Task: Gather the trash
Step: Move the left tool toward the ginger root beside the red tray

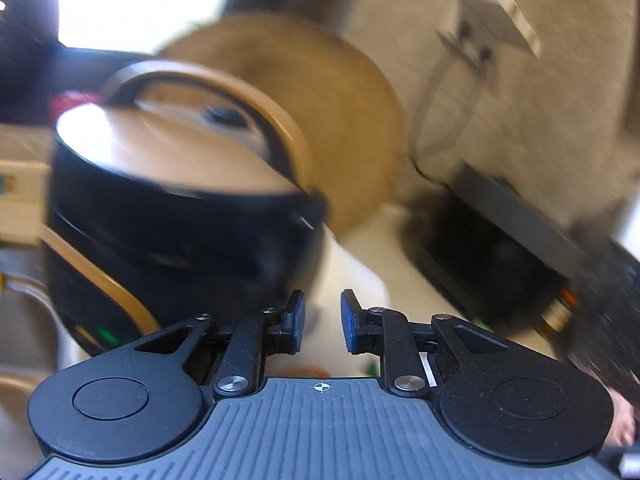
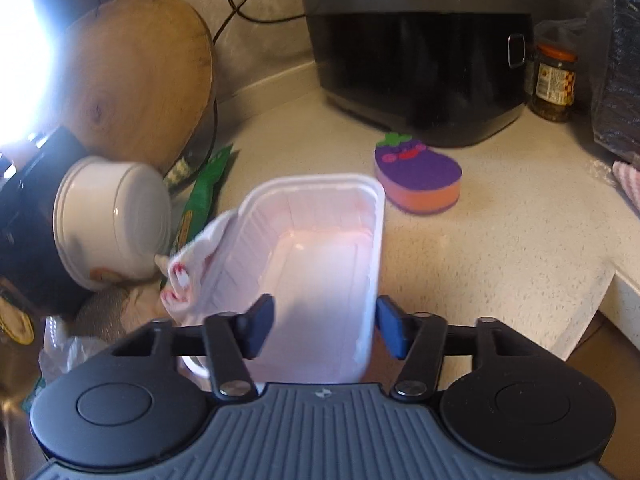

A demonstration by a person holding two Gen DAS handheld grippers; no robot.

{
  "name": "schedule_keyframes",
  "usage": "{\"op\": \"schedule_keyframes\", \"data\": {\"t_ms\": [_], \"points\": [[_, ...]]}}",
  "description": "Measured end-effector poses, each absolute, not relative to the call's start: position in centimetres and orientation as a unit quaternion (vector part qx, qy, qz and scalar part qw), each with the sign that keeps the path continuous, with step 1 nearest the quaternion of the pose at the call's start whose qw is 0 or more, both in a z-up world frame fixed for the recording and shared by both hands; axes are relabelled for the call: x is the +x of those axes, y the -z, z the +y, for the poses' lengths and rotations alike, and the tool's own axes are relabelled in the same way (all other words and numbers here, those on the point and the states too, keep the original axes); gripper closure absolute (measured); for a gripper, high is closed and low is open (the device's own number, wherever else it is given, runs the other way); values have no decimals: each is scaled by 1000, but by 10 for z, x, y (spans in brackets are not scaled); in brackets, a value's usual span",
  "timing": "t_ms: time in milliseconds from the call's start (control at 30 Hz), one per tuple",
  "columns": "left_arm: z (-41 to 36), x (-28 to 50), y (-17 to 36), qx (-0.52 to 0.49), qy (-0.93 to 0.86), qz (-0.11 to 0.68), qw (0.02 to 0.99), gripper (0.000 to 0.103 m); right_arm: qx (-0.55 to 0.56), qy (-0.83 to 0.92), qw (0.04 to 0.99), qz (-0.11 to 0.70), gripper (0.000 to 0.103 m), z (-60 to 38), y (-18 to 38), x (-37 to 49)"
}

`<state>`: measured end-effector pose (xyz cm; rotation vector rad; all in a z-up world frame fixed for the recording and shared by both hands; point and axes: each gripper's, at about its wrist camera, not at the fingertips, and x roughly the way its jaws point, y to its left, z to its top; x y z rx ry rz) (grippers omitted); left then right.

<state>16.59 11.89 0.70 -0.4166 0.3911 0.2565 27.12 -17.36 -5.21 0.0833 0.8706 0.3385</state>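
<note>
In the right wrist view a white plastic tray (image 2: 320, 248) with a peeled film flap (image 2: 192, 256) lies on the beige counter (image 2: 500, 232). My right gripper (image 2: 326, 326) is open with its jaws astride the tray's right wall, the left finger inside the tray and the right one outside. A green wrapper (image 2: 204, 188) lies left of the tray. The left wrist view is blurred by motion. My left gripper (image 1: 322, 320) stands open with a narrow gap and holds nothing, close to a black pot with a wooden lid (image 1: 176, 152).
A round wooden board (image 2: 140, 76) leans on the wall at the left, with a white cup (image 2: 116, 220) on its side below it. A black rice cooker (image 2: 420, 52), a jar (image 2: 554, 80) and an eggplant-shaped sponge (image 2: 420, 176) stand further back. The counter's edge drops off at the right.
</note>
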Motion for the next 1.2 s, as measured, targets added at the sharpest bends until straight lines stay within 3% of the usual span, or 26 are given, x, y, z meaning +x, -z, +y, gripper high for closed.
{"op": "schedule_keyframes", "data": {"t_ms": [67, 533, 600, 733, 833, 967, 1200], "points": [[123, 169, -5, -209, -138, 185, 950, 85, 33, -151, 890, 429, 55, -179, 59, 266], [67, 237, 18, -164, 1, 266, 950, 81, 49, -103, 893, 434, 54, -231, 69, 237], [51, 249, 25, -137, 33, 299, 944, 78, 44, -107, 897, 427, 52, -230, 66, 233], [26, 250, 38, -45, 57, 337, 939, 75, 16, -112, 912, 395, 37, -224, 53, 228], [24, 244, 43, 1, 34, 336, 941, 75, -13, -122, 922, 367, 29, -216, 44, 222], [36, 242, 48, 3, 20, 344, 939, 64, -17, -129, 917, 378, 29, -209, 51, 227], [50, 195, 13, -65, 102, 259, 958, 68, 1, -121, 913, 391, 28, -210, 59, 230]]}}
